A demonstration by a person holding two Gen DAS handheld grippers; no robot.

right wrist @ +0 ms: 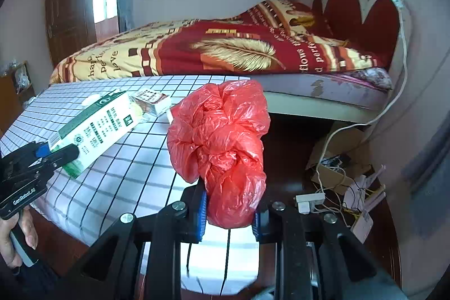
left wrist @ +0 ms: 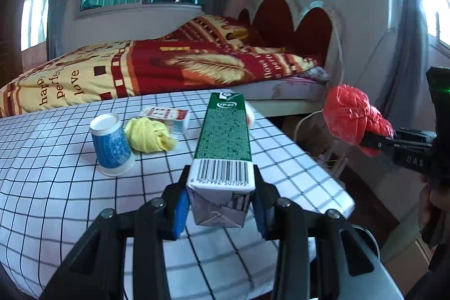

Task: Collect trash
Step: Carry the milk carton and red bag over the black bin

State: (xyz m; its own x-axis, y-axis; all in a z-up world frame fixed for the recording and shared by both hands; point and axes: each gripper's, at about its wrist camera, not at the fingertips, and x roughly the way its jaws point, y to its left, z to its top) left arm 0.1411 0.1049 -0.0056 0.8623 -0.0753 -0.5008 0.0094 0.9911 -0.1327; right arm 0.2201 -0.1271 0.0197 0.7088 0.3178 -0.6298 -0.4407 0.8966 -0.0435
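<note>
My left gripper (left wrist: 220, 204) is shut on a green and white milk carton (left wrist: 225, 148), held above the checked table (left wrist: 56, 187); the carton also shows in the right wrist view (right wrist: 95, 131). My right gripper (right wrist: 229, 208) is shut on a crumpled red plastic bag (right wrist: 222, 142), held off the table's right edge; the bag shows at the right of the left wrist view (left wrist: 351, 117). On the table stand an upside-down blue and white paper cup (left wrist: 111, 145), a yellow crumpled wad (left wrist: 150, 134) and a small white and red box (left wrist: 168, 117).
A bed with a red and yellow quilt (left wrist: 168, 66) stands behind the table. On the floor to the right lie a cardboard box (right wrist: 340, 159), a power strip (right wrist: 309, 201) and tangled cables. A grey rim (left wrist: 374, 266) shows below the left gripper.
</note>
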